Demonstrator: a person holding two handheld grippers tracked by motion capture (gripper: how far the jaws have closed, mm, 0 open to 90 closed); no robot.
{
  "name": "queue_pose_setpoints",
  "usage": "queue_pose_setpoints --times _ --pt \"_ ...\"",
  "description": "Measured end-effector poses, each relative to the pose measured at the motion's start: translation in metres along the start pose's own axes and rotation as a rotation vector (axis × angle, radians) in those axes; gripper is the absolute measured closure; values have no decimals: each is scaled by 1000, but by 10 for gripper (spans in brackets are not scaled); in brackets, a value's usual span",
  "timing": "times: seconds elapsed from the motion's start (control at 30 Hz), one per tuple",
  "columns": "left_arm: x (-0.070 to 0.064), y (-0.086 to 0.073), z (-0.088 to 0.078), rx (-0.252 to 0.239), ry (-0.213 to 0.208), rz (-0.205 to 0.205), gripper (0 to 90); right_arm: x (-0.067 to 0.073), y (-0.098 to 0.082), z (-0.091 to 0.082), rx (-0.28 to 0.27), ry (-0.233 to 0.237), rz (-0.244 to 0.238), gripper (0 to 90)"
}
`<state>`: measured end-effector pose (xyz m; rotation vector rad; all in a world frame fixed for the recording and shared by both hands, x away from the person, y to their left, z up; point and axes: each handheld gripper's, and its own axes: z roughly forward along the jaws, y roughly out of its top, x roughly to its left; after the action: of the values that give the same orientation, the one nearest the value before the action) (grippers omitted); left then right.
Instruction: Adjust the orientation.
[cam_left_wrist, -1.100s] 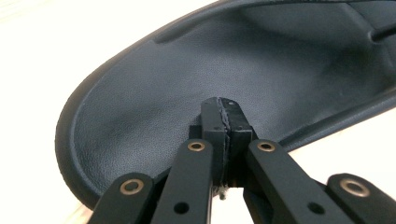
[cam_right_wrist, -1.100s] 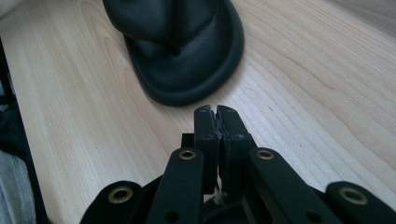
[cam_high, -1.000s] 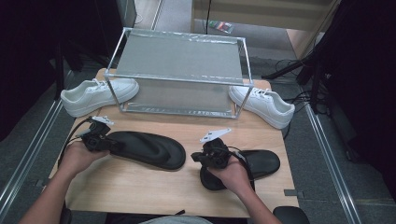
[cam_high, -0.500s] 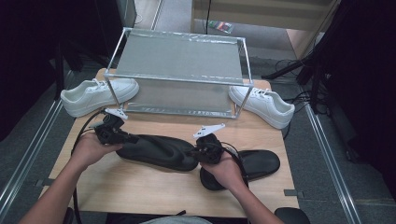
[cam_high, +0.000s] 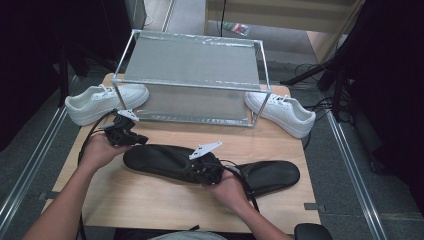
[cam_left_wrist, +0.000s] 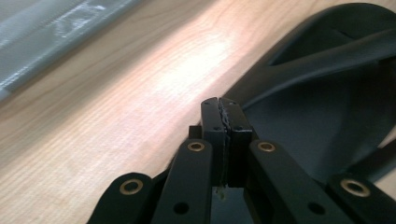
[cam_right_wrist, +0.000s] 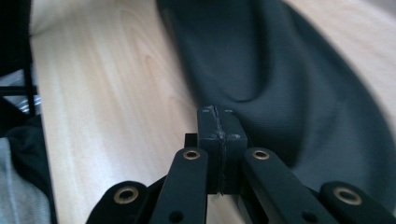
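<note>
Black insole (cam_high: 167, 161), lying w/ its long axis across the table, roughly left-right in the high view, is pinched at both ends: left gripper (cam_high: 134, 138) has the left end, right gripper (cam_high: 200, 174) has the near edge toward the right end. In the left gripper view the jaws are pressed together on a thin fold of the insole edge (cam_left_wrist: 224, 116), w/ the rest of it spreading away to the right. In the right gripper view the jaws are likewise clamped on the edge (cam_right_wrist: 219, 126), and the insole runs up and away from them, bowed into a soft fold.

Key relation: the insole's length runs hand to hand, so each gripper sits at one end of the axis and neither is nearer the middle. Any lift or carry prob needs both hands moving together or it'll sag or twist.

Second insole (cam_high: 272, 175) lies flat to the right, partly behind the right hand (cam_high: 227, 189), just beside the held one; can't tell if they touch.

Surface: pale wood table (cam_high: 150, 200), smooth. At the far edge stands a metal-framed rack (cam_high: 192, 62) w/ a mesh-like top. White sneaker (cam_high: 105, 100) at its left foot, another sneaker (cam_high: 282, 112) at its right. Room around is dark, w/ grey floor and cables (cam_high: 310, 70) at right.
</note>
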<state>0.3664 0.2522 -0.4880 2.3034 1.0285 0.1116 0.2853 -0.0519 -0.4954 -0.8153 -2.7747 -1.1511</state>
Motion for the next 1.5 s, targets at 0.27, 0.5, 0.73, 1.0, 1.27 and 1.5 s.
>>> queue_pose_setpoints --times 0.27,0.5,0.73,1.0,1.27,1.5 --pt "8 -10 11 11 -41 -32 900 7 -3 9 25 4 -26 900" --pt "7 -13 12 3 -46 -32 897 -1 -3 8 18 -5 -11 900" --pt "1 -15 13 21 -45 -19 897 -2 -2 8 19 -3 -10 900" --pt "-2 -19 10 33 -74 -35 894 -18 -1 7 28 -52 19 900" --pt "14 -22 -6 -25 3 -89 896 -29 -1 8 33 -65 44 900" --pt "35 -30 -4 21 62 -120 896 -25 -3 3 13 -58 59 900"
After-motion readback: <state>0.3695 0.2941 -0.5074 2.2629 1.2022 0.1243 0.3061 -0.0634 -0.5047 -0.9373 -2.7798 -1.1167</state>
